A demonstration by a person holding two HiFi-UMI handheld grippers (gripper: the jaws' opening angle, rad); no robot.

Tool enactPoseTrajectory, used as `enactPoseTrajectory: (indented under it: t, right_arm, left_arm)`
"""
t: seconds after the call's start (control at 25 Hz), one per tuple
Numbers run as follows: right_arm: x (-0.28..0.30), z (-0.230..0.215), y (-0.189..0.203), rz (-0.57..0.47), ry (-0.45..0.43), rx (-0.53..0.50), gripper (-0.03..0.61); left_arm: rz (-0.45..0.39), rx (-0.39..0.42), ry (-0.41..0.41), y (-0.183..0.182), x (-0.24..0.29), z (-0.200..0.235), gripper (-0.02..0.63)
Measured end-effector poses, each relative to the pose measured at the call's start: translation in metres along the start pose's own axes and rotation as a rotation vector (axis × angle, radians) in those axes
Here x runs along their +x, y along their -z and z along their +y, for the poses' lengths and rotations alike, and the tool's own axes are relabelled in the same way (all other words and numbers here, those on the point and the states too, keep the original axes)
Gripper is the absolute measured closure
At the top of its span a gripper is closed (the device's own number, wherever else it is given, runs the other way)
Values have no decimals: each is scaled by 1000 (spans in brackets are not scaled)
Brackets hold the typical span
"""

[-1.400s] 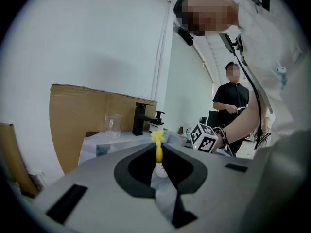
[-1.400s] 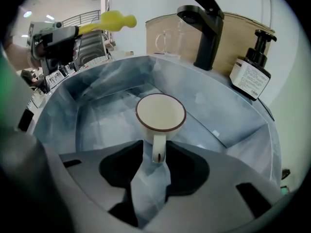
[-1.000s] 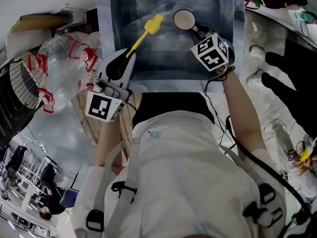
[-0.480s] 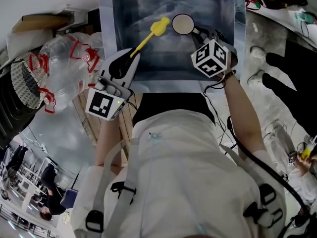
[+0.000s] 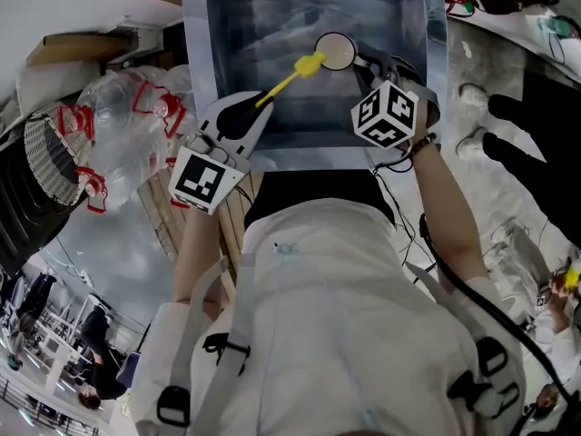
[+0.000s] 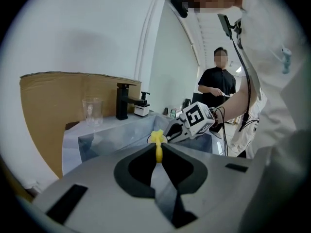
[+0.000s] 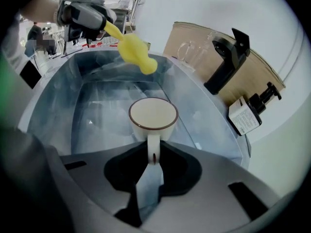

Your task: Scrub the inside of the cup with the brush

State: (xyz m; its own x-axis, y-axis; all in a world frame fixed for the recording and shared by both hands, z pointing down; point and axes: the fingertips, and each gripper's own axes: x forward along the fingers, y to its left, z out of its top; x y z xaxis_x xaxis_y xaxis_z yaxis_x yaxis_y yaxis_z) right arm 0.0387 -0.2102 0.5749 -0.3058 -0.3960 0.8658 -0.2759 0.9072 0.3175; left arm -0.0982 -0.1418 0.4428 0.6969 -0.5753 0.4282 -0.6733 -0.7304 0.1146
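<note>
A white cup (image 7: 153, 114) with a brown rim is held upright over the sink, its handle pinched between the jaws of my right gripper (image 7: 152, 155). In the head view the cup (image 5: 336, 51) sits ahead of that right gripper (image 5: 365, 64). My left gripper (image 5: 258, 107) is shut on the thin handle of a yellow brush (image 5: 295, 74). The brush's yellow head (image 7: 135, 51) hangs just left of and above the cup's mouth, outside the cup. The left gripper view shows the brush (image 6: 157, 143) between the jaws of my left gripper (image 6: 158, 155).
A steel sink (image 5: 231, 25) lies under both grippers, with a black faucet (image 7: 228, 59) at its back. A clear glass (image 6: 92, 110) and a soap dispenser (image 6: 141, 107) stand on the counter beside it. A person in black (image 6: 218, 89) stands beyond.
The left gripper has moved right and forward, bringing the brush head from mid-sink up to the cup's rim. The cup and right gripper shifted only slightly.
</note>
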Motion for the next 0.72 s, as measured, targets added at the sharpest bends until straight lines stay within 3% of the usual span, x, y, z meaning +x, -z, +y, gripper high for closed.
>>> enactPoseTrajectory:
  t: [0.32, 0.48, 0.72]
  right_arm:
    - [-36, -6, -22, -3, 89, -135, 509]
    - [-52, -10, -28, 1, 126, -173, 509]
    - [-70, -14, -34, 6, 158, -204, 509]
  left_arm:
    - [74, 123, 46, -3, 2, -17, 572]
    - [87, 96, 49, -17, -4, -22, 574]
    - [212, 196, 39, -25, -5, -22, 572]
